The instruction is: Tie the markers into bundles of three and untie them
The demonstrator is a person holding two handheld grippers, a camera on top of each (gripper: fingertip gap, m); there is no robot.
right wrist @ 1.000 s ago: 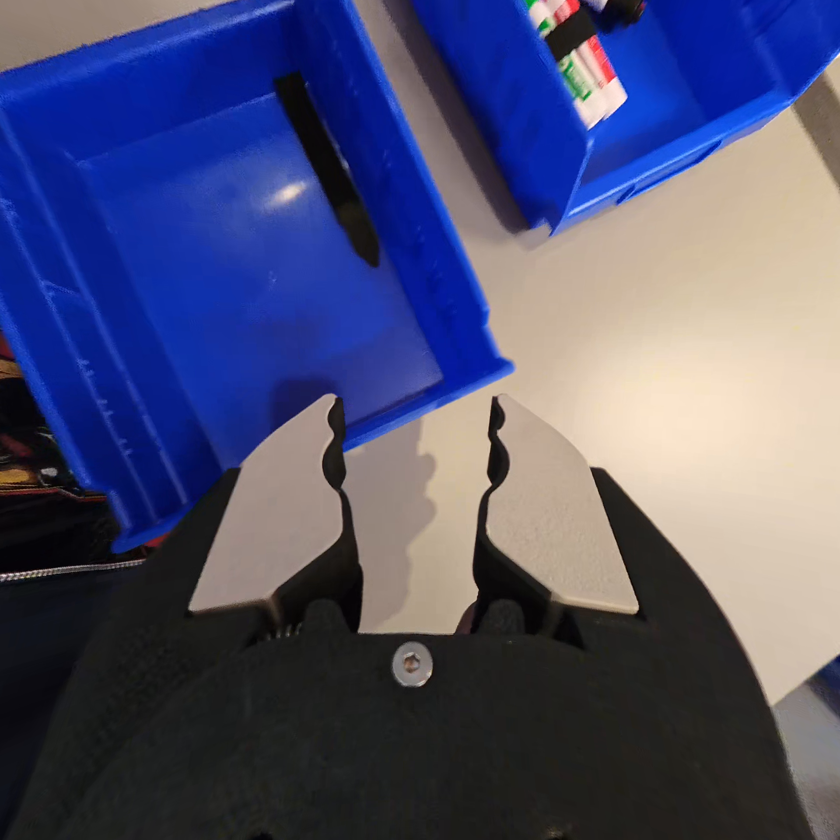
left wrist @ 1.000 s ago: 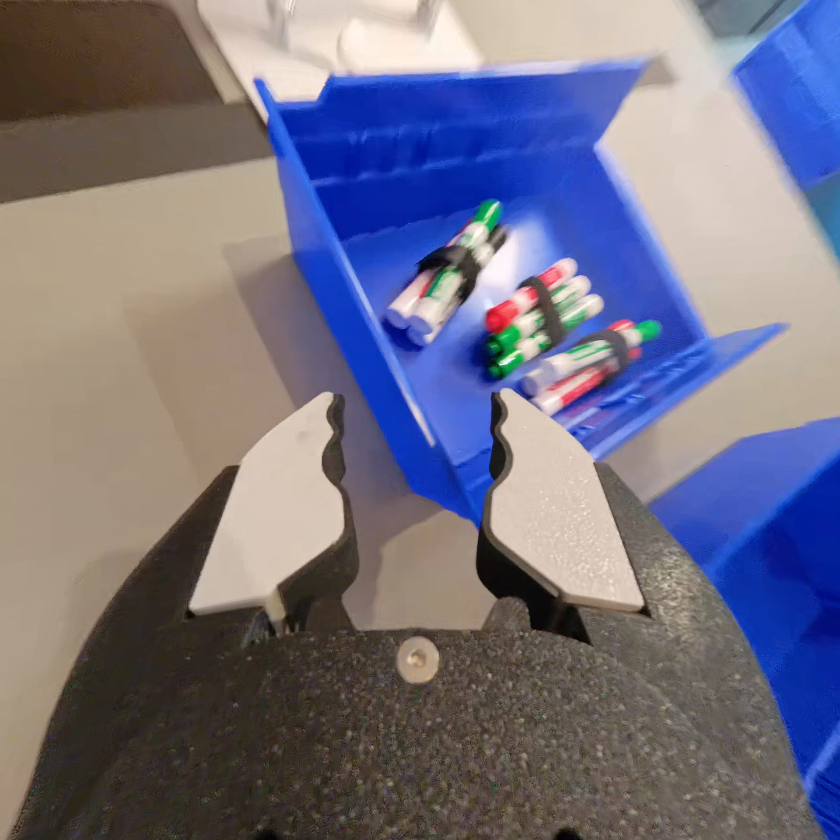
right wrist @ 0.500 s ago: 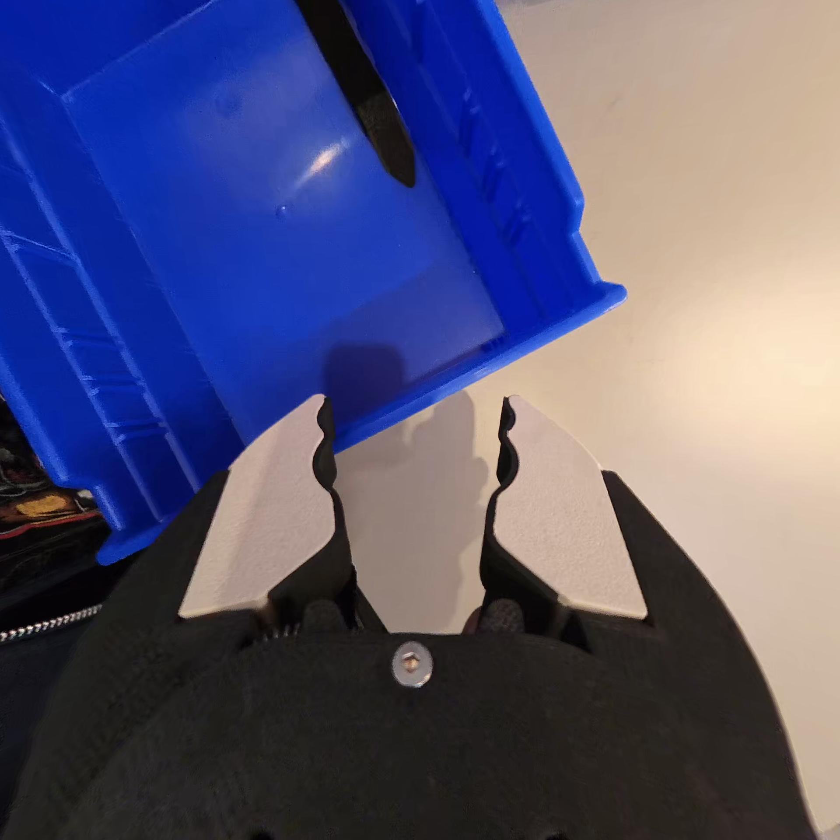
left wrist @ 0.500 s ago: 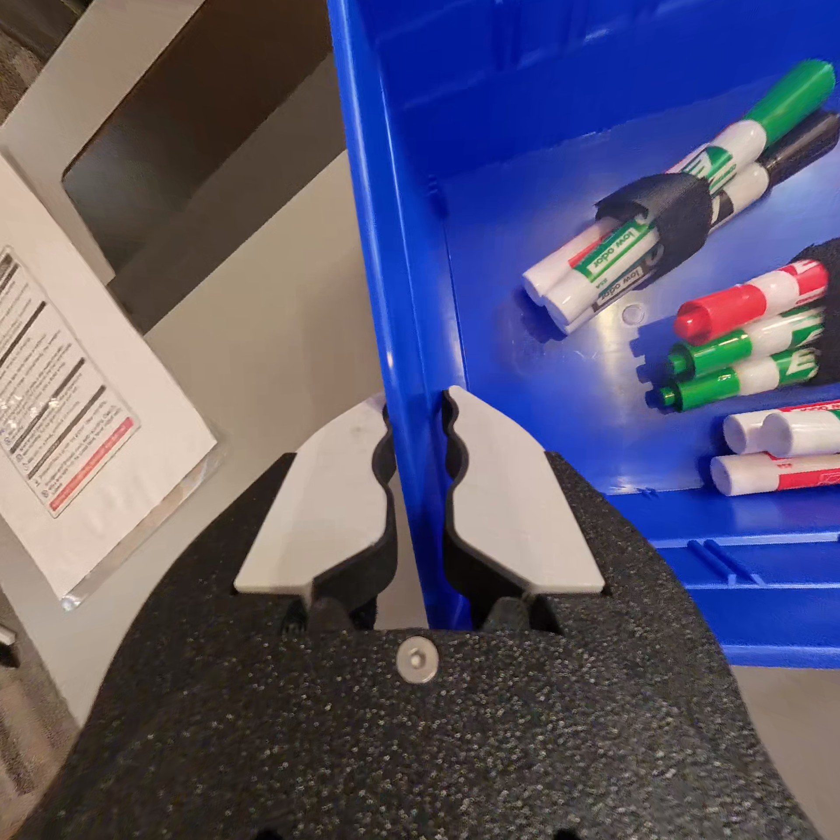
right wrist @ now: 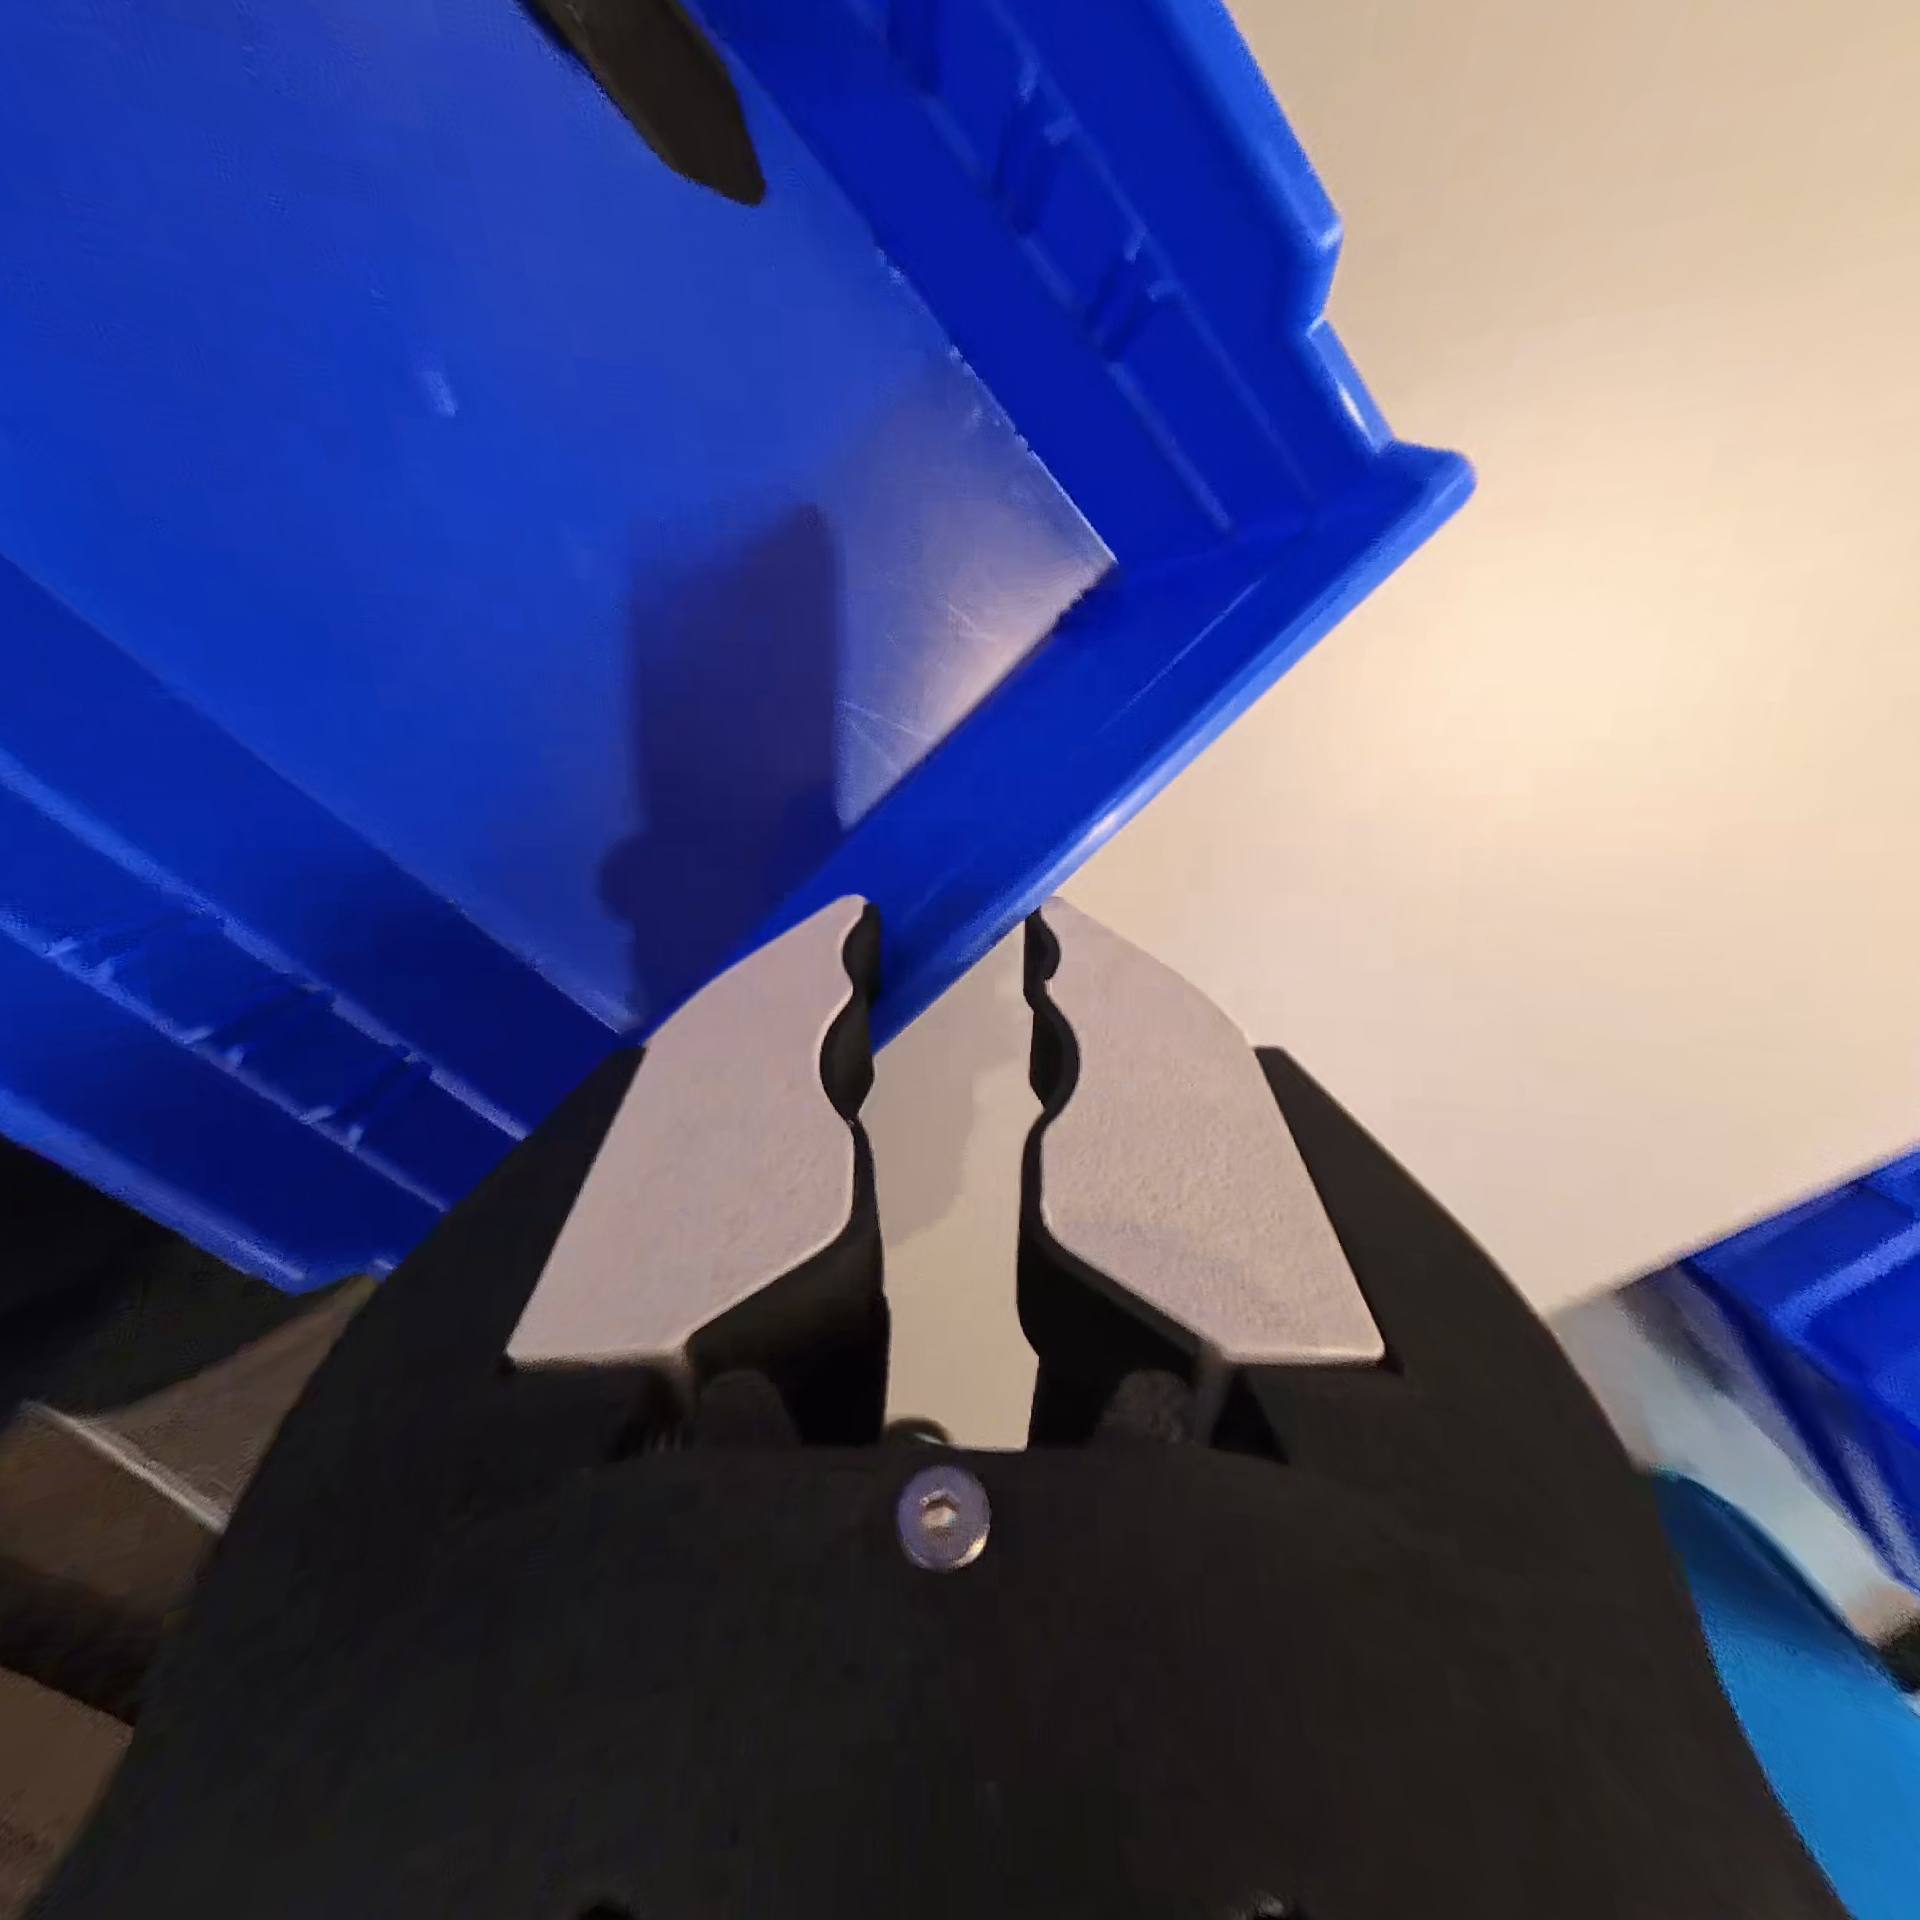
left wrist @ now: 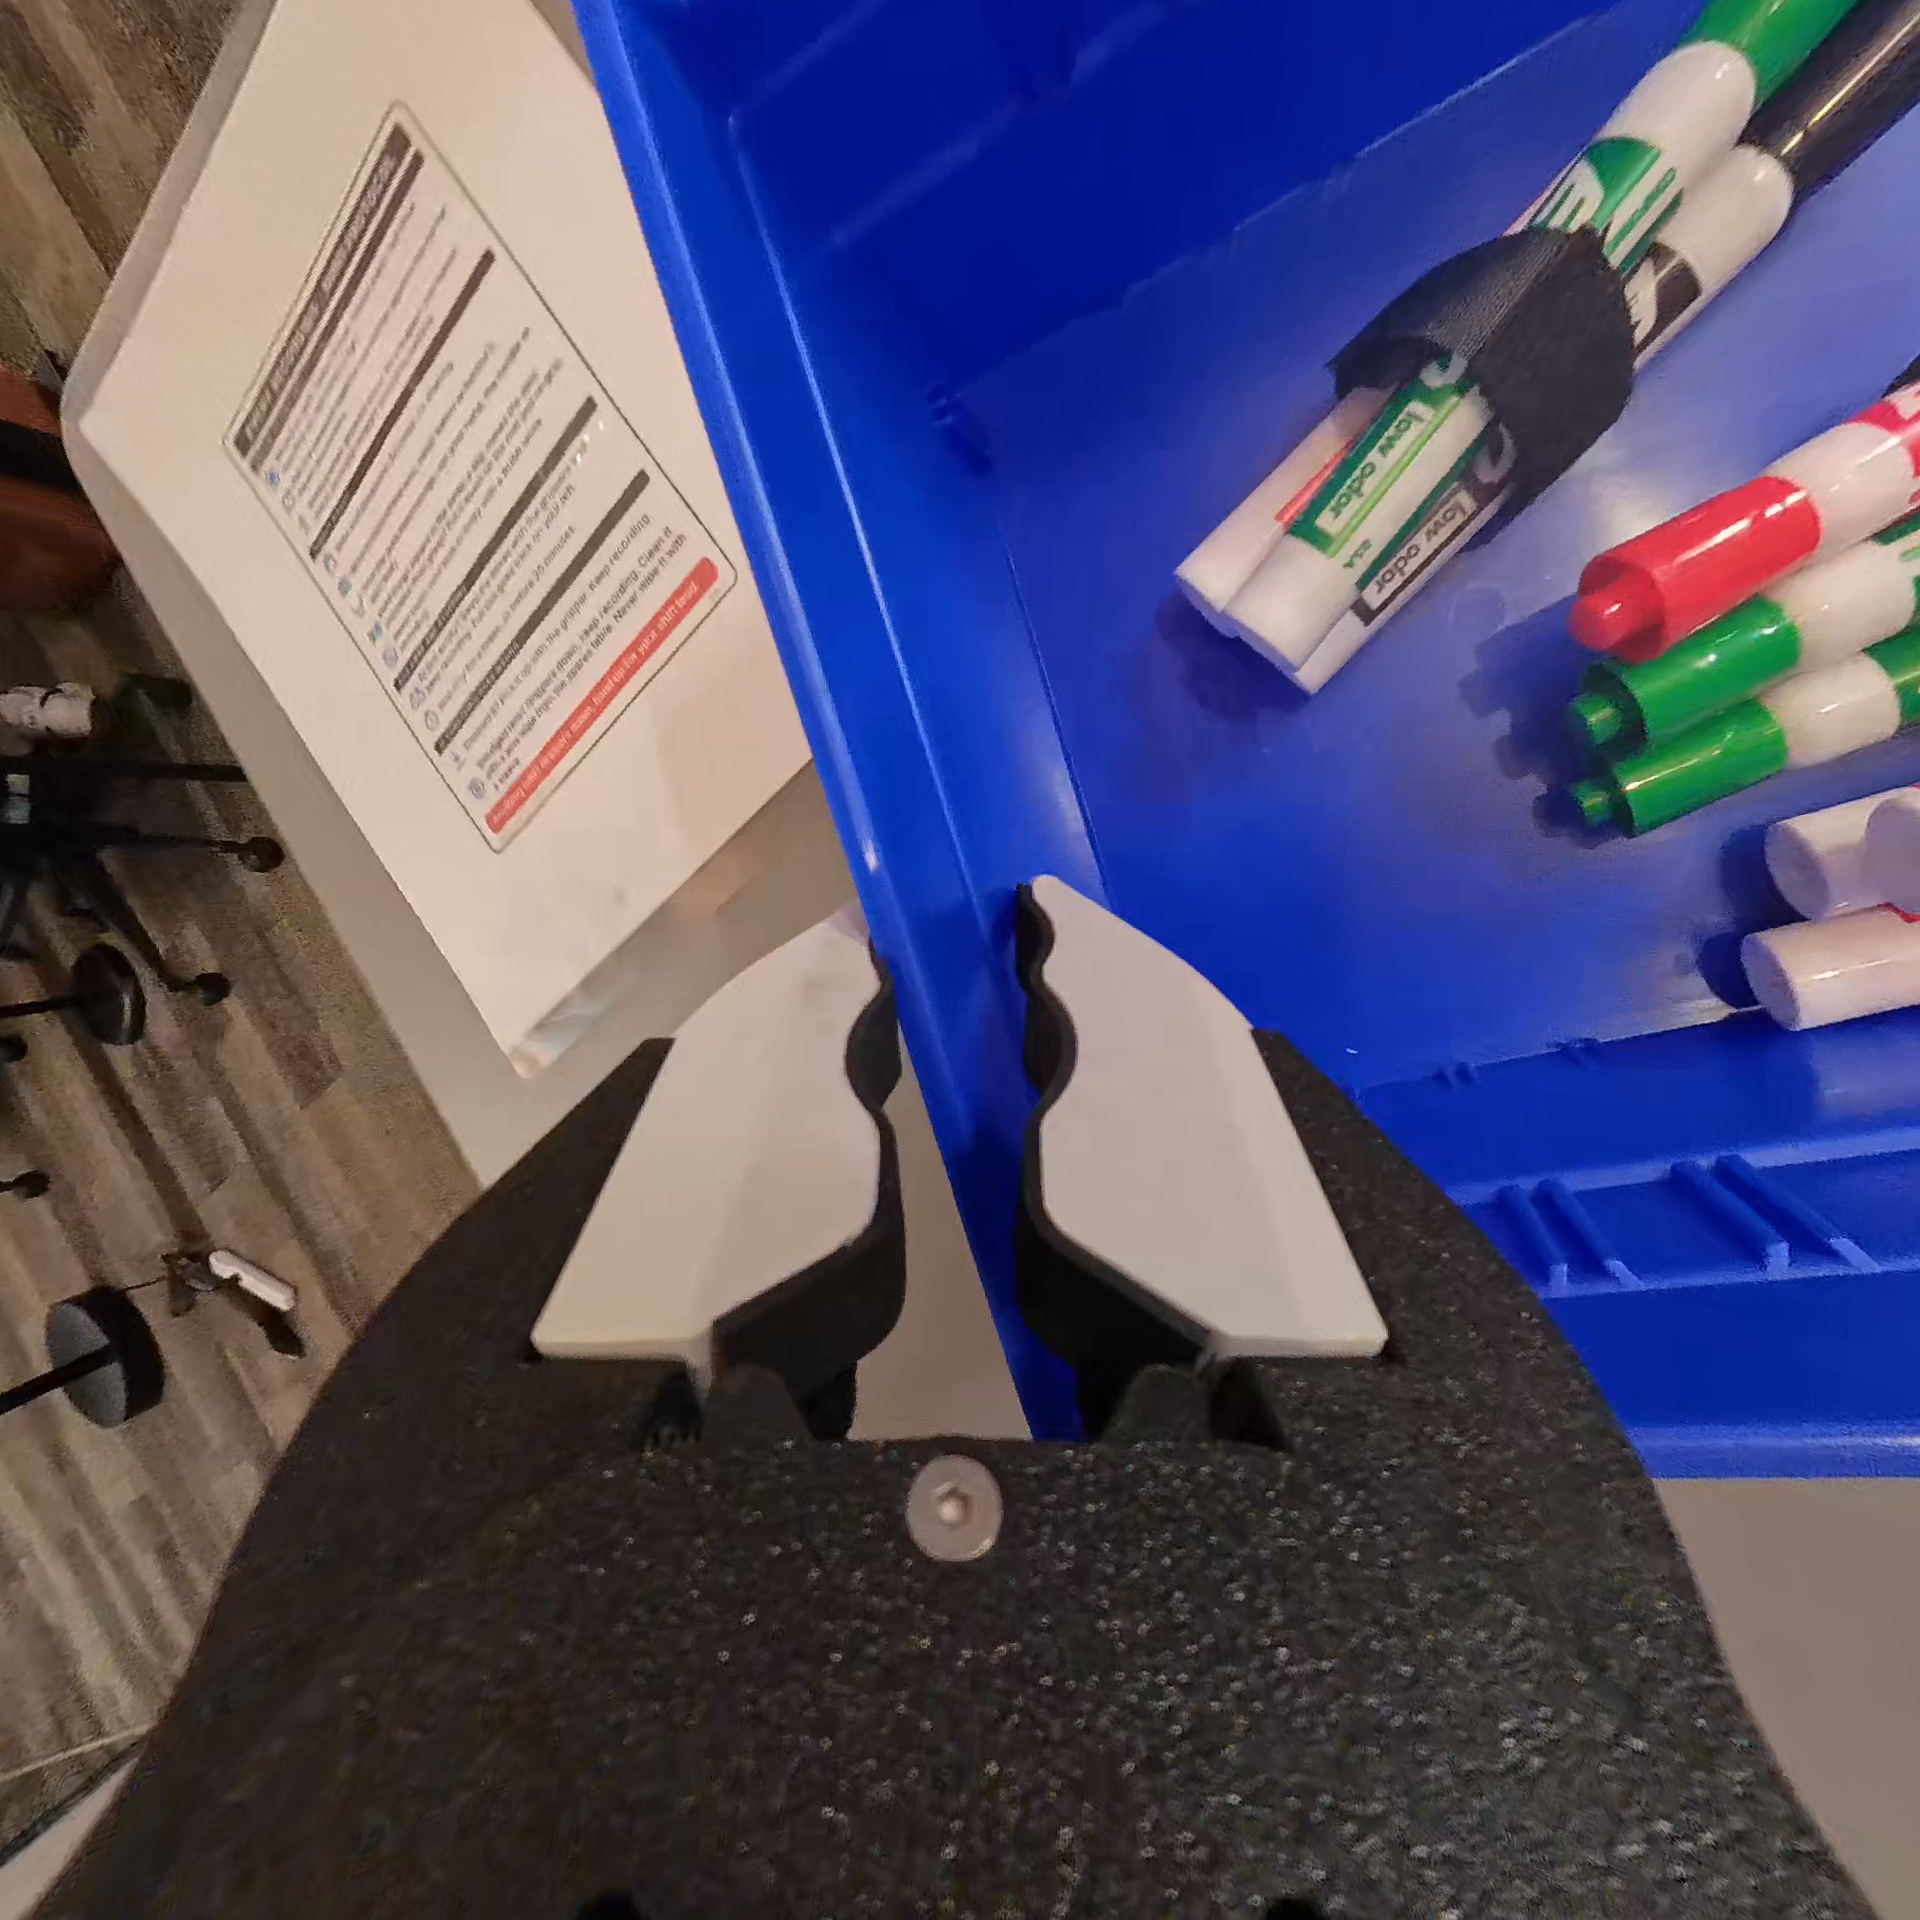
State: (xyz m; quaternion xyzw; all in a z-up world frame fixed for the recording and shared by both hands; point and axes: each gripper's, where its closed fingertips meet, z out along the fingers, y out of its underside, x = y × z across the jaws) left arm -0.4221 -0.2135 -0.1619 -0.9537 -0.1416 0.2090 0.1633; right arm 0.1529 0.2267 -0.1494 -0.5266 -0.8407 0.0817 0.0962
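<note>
My left gripper (left wrist: 948, 925) is shut on the left wall of a blue bin (left wrist: 831, 520). Three bundles of markers lie in this bin. One bundle (left wrist: 1496, 384) is wrapped in a black strap. A bundle with red and green caps (left wrist: 1745, 644) lies next to it, and a third bundle (left wrist: 1839, 935) shows only its white ends. My right gripper (right wrist: 951, 920) is shut on the front rim of a second blue bin (right wrist: 1195, 727). A loose black strap (right wrist: 675, 114) lies at the far side of that bin.
A white laminated sheet (left wrist: 468, 499) lies on a white surface left of the marker bin. Beyond it is floor with dark stands (left wrist: 104, 997). A beige tabletop (right wrist: 1558, 727) lies right of the second bin. Another blue bin (right wrist: 1829, 1278) is at the lower right. My hands' fingertips stand some 75 cm from each other.
My left gripper went from open above the table to shut on the marker bin's left wall, and the view has tilted. My right gripper reached the other bin's front rim and closed on it.
</note>
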